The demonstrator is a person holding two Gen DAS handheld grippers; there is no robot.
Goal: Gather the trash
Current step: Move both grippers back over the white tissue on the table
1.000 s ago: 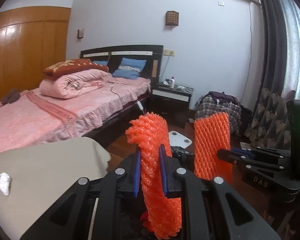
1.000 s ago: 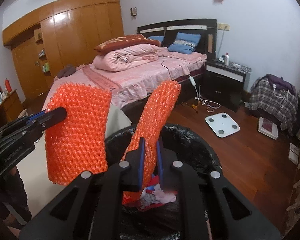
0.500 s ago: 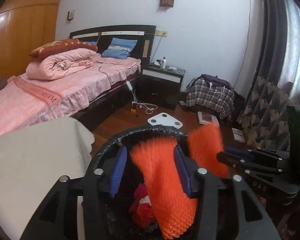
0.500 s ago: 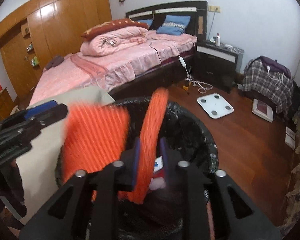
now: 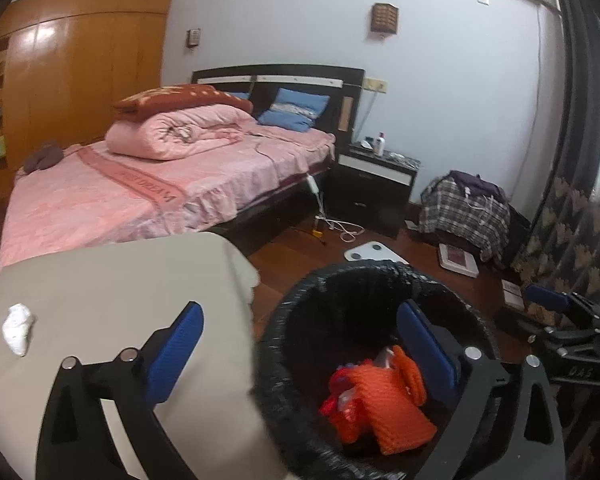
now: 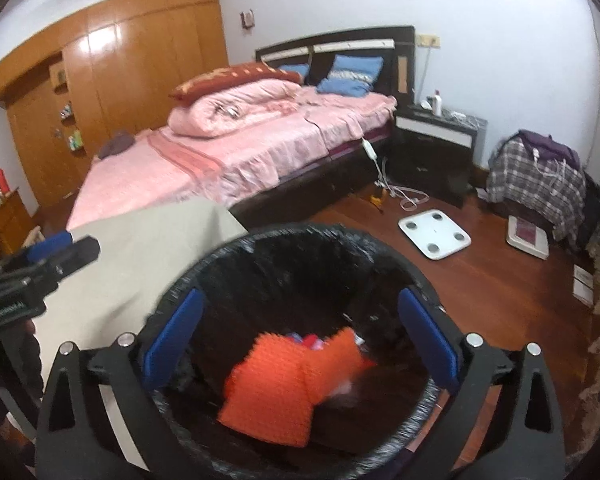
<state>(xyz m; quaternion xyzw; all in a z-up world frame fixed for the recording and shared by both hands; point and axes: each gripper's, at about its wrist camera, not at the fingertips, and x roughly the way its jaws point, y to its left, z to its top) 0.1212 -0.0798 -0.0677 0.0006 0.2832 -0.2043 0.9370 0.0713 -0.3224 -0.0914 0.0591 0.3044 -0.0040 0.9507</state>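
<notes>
Orange foam nets (image 6: 276, 392) inside bin rim (image 6: 300, 230), both claws just opened wide, empty

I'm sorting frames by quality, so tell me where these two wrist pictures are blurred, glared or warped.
Left wrist view: fisheye bends the curtain; glare streaks the wardrobe; the crumpled tissue and trash bin rim look soft. Right wrist view: the orange foam nets in the bin are motion-smeared; glare on the wardrobe; dark vignette at the corners.
</notes>
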